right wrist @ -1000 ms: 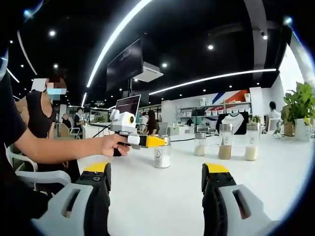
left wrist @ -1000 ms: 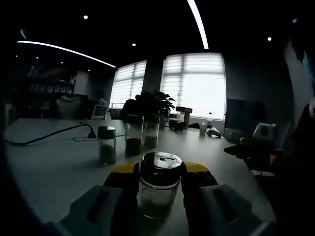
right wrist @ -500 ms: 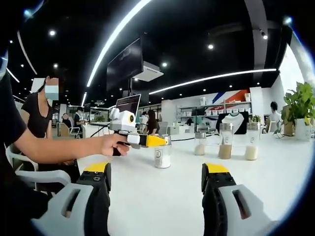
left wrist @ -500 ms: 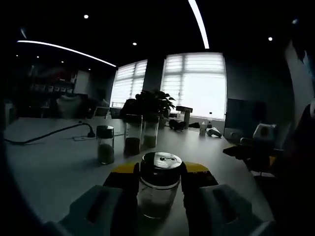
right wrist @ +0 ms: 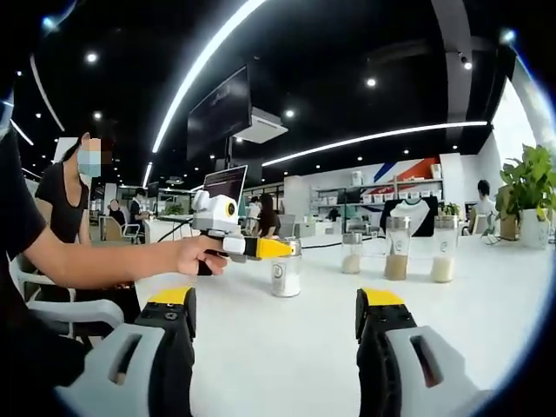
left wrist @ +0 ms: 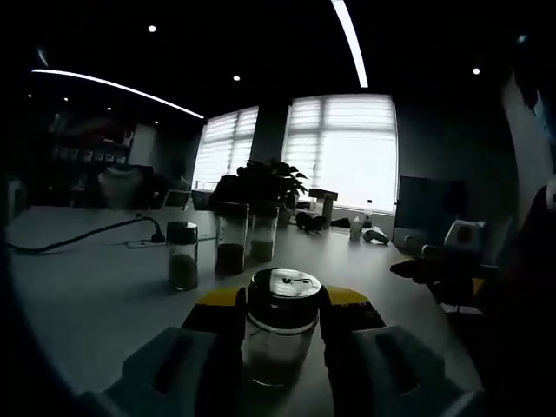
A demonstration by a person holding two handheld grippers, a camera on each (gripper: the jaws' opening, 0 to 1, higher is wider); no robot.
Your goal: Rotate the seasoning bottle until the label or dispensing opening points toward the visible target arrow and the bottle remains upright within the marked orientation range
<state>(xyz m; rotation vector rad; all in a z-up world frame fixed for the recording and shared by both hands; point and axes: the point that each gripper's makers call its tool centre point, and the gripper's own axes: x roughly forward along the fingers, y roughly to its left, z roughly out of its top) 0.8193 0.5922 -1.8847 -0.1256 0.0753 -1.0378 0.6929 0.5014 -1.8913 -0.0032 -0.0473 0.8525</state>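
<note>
The left gripper (left wrist: 280,317) was clamped on the upright seasoning bottle (left wrist: 280,334) on the tabletop (left wrist: 95,295); three spice jars (left wrist: 221,252) stood beyond. The right gripper (right wrist: 274,334) hung wide open, holding nothing.

Left hand-held gripper (left wrist: 280,317) clamped shut; right hand-held gripper (right wrist: 276,317) spread wide.

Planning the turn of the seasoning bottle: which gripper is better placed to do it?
Left, likely. The left gripper already has its jaws shut on the seasoning bottle, upright on the table. The right gripper is open and apart from it.
</note>
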